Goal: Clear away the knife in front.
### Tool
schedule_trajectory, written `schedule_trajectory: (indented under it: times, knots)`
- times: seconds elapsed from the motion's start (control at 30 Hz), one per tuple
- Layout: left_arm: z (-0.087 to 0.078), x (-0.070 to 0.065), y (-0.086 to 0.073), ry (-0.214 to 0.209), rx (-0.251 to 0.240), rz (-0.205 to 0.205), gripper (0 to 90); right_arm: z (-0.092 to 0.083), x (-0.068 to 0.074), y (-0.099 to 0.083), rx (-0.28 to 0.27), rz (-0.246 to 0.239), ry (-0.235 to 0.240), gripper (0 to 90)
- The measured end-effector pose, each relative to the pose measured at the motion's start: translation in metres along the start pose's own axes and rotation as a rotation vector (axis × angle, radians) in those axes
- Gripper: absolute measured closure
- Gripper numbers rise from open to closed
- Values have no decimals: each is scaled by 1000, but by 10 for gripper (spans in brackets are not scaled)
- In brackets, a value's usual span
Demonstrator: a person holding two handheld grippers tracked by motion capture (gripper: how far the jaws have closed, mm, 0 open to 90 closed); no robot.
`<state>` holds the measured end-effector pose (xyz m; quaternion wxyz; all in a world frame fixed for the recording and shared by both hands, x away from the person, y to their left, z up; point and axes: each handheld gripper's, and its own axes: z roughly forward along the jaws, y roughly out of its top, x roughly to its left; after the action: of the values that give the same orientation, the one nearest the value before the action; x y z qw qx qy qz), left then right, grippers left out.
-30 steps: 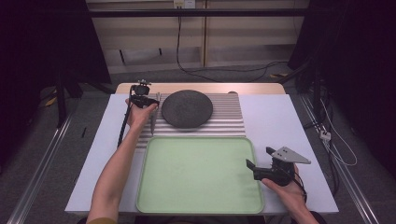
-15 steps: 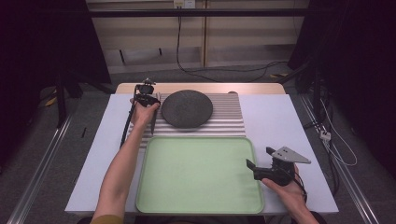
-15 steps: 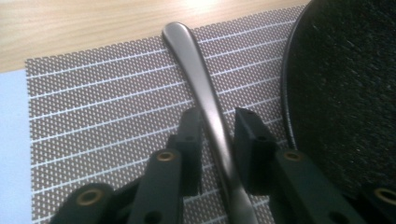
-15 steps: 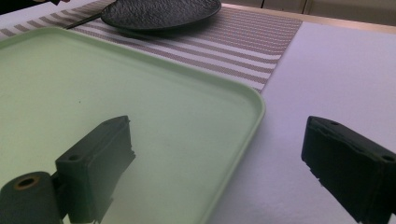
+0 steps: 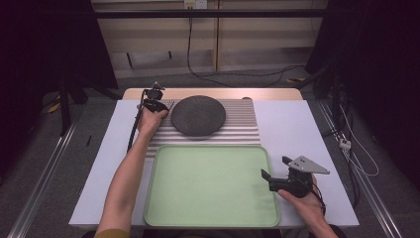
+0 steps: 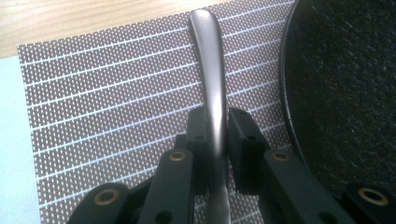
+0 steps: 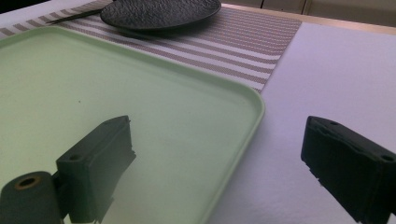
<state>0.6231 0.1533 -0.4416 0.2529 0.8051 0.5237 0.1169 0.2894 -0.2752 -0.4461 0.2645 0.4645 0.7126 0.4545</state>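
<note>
A metal cutlery handle [image 6: 208, 60] lies on the striped placemat [image 6: 116, 93] just left of a dark round plate [image 6: 345, 84]. My left gripper [image 6: 217, 126] has just been closing and now pinches this handle between its pads. In the high view the left gripper [image 5: 159, 103] sits at the placemat's [image 5: 237, 130] far left corner, beside the plate [image 5: 198, 115]. My right gripper [image 5: 275, 167] rests at the right rim of the pale green tray [image 5: 213, 183]. Its jaws stand wide apart, and the right gripper [image 7: 217, 158] holds nothing over the tray's edge [image 7: 247, 107].
The tray is bare and takes up the near middle of the white table [image 5: 297, 124]. The placemat [image 7: 243, 42] and plate [image 7: 159, 11] lie beyond it. A wooden strip [image 5: 213, 92] runs along the far edge. Cables lie on the floor behind.
</note>
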Motion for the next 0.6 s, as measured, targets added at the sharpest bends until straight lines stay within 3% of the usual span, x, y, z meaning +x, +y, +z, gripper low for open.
schedule_trajectory:
  times: [0.17, 0.27, 0.6]
  knots:
    - [0, -1, 1, 4, 7, 4, 795, -1, 0, 0, 2, 4, 1, 92]
    - [0, -3, 1, 14, 16, 34, 797, 0, 0, 0, 2, 2, 2, 92]
    - [-3, -4, 0, 9, 23, 37, 798, 0, 0, 0, 5, 6, -2, 90]
